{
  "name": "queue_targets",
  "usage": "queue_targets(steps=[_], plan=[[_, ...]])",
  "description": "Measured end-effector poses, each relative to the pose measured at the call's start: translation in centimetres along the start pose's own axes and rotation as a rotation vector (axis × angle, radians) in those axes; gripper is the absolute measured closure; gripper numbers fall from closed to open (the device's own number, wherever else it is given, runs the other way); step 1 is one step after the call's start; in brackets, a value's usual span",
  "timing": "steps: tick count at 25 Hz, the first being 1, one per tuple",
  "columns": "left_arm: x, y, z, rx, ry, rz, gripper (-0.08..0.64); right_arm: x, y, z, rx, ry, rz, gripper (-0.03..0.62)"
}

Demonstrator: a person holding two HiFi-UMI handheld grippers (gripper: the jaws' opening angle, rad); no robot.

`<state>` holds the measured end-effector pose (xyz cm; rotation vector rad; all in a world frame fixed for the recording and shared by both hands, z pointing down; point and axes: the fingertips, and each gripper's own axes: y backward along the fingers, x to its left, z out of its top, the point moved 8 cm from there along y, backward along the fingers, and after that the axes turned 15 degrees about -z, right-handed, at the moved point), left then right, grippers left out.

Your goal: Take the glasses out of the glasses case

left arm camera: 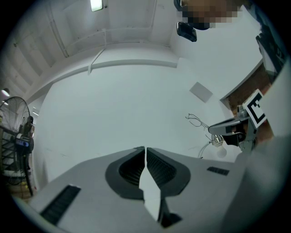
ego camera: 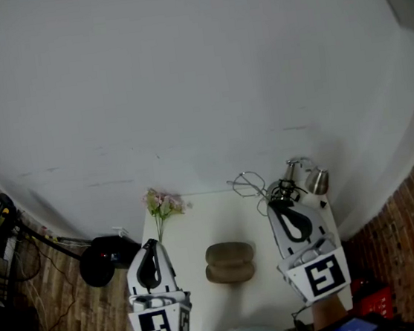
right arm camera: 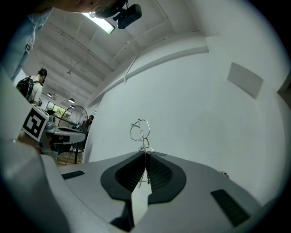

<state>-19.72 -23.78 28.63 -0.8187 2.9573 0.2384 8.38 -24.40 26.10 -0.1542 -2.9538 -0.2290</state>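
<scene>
A brown oval glasses case (ego camera: pixel 228 262) lies on the small white table (ego camera: pixel 199 225), between my two grippers. The thin wire-frame glasses (ego camera: pixel 248 183) hang in the air off the tip of my right gripper (ego camera: pixel 277 199), beyond the case. In the right gripper view the jaws are shut on a thin arm of the glasses (right arm camera: pixel 140 129), whose lenses stick up past the right gripper (right arm camera: pixel 145 154). My left gripper (ego camera: pixel 151 244) is to the left of the case, and its jaws meet with nothing between them (left arm camera: pixel 145 148). From there the glasses (left arm camera: pixel 196 119) show at the right.
A small bunch of pink flowers (ego camera: pixel 163 204) stands at the table's far left corner. A metal lamp (ego camera: pixel 315 180) with a bulb (left arm camera: pixel 221 152) stands at the far right corner. A white wall rises behind the table; a black fan base (ego camera: pixel 102 258) sits on the floor to the left.
</scene>
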Motion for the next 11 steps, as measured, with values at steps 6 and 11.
queue_targets(steps=[6,11], plan=[[0.03,-0.08,-0.09,-0.002,-0.003,0.011,0.543,-0.03,-0.07,-0.08,-0.001,-0.001,0.001,0.565],[0.02,-0.16,-0.19,0.008,0.000,0.002,0.543,0.00,-0.20,-0.15,-0.009,0.010,0.002,0.565]])
